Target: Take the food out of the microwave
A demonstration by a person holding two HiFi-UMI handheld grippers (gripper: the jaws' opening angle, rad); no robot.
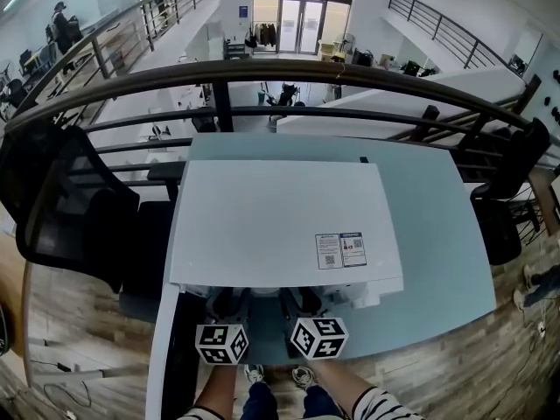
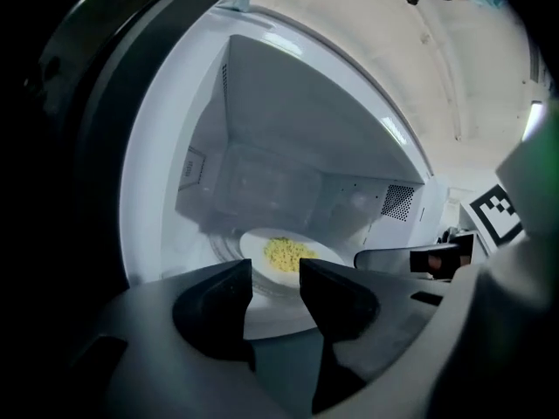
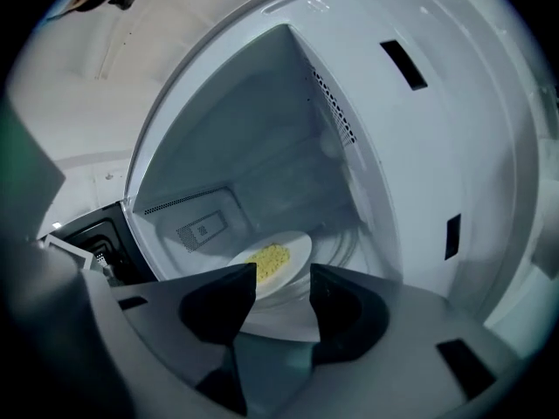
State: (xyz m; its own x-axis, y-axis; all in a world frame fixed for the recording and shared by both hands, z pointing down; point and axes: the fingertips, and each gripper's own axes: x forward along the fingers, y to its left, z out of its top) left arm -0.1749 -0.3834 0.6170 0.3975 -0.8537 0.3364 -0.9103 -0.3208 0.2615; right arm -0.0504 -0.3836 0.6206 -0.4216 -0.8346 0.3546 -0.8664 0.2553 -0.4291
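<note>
**Two claws at the open microwave, food on its plate inside**

My left claw [image 2: 275, 273] and right claw [image 3: 284, 278] hang side by side at the near edge of the desk [image 1: 437, 234], both with jaws apart and gripping nothing. They face the mouth of the white microwave [image 1: 280, 226]. The yellow food [image 2: 286, 251] lies in a small heap on a white plate [image 3: 295, 247] on the cavity floor, seen beyond the gap of each claw and touched by neither.

The door [image 1: 179, 357] stands swung open at the microwave's left, close beside my left claw. A black mesh chair [image 1: 70, 199] stands off the desk's left edge, and a dark railing [image 1: 262, 73] curves past its far edge.

Two stickers [image 1: 341, 250] carrying square codes sit on the microwave's top near its front right corner; their print is too small to read. A label [image 3: 203, 229] on the cavity's inner wall is likewise unreadable.
</note>
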